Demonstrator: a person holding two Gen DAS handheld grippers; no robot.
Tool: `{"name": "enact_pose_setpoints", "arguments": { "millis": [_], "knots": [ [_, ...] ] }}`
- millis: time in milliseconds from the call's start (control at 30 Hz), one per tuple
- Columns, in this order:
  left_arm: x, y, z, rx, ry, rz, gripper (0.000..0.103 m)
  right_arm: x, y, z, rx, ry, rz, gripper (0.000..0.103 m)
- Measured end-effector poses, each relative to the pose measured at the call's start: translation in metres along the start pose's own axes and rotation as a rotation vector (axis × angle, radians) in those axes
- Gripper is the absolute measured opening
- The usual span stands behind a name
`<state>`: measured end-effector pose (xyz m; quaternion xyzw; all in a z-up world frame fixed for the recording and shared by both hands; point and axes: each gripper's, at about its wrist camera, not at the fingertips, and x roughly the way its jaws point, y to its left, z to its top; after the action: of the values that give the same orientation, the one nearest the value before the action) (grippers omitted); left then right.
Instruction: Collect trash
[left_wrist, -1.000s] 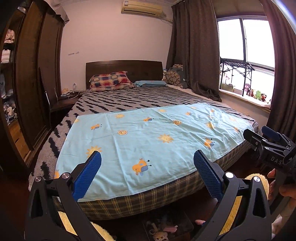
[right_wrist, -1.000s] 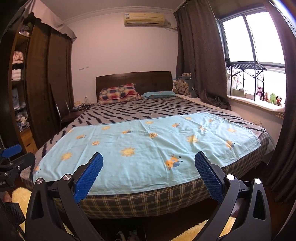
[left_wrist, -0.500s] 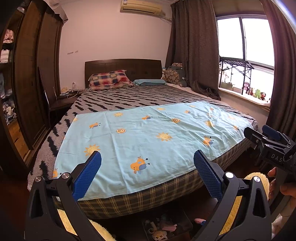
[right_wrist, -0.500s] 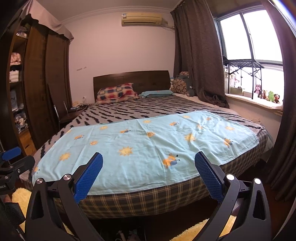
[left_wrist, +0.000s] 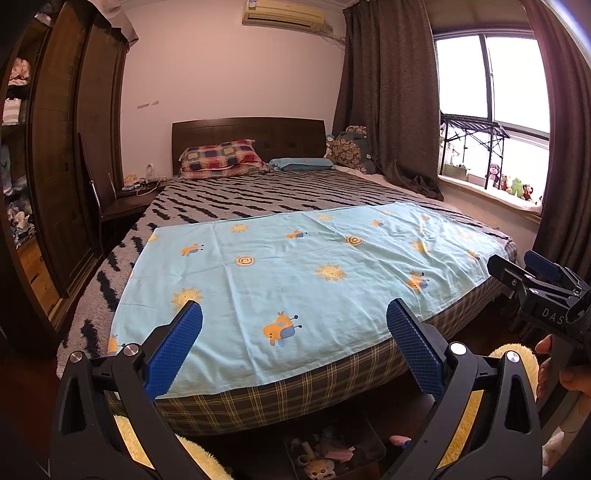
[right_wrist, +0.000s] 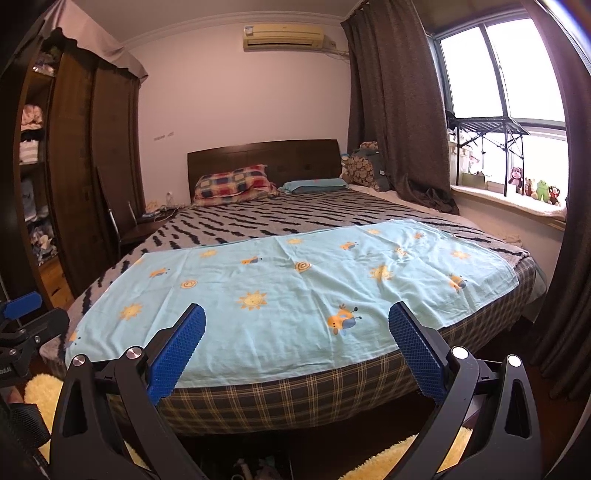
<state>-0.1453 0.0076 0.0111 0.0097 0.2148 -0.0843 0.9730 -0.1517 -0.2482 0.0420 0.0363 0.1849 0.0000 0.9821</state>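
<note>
My left gripper (left_wrist: 293, 332) is open and empty, held before the foot of a bed. My right gripper (right_wrist: 295, 334) is open and empty too, to the right of the left one; its body shows at the right edge of the left wrist view (left_wrist: 543, 291). The bed carries a light blue sheet with sun and bee prints (left_wrist: 306, 269), also in the right wrist view (right_wrist: 295, 284). No trash shows on the sheet. A dark box of small toys and oddments (left_wrist: 332, 450) sits on the floor under the bed's foot.
A zebra-striped blanket (left_wrist: 258, 195), a checked pillow (left_wrist: 221, 157) and a blue pillow (left_wrist: 301, 163) lie further up. A dark wardrobe (left_wrist: 55, 166) and chair (left_wrist: 110, 199) stand left. Window sill with plush toys (left_wrist: 513, 186) and brown curtains (left_wrist: 388, 110) at right. Yellow fluffy rug (right_wrist: 388, 461) underfoot.
Both views have shifted slightly; the bed sits a little lower and nearer in frame. Both grippers stay open and empty.
</note>
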Motion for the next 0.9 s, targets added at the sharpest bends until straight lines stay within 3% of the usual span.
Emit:
{"name": "enact_pose_setpoints", "arguments": {
  "millis": [900],
  "knots": [
    [0.0006,0.002,0.0,0.0,-0.001,0.008,0.095,0.0005,0.0029,-0.0007,0.0,-0.001,0.003,0.1]
  ]
}}
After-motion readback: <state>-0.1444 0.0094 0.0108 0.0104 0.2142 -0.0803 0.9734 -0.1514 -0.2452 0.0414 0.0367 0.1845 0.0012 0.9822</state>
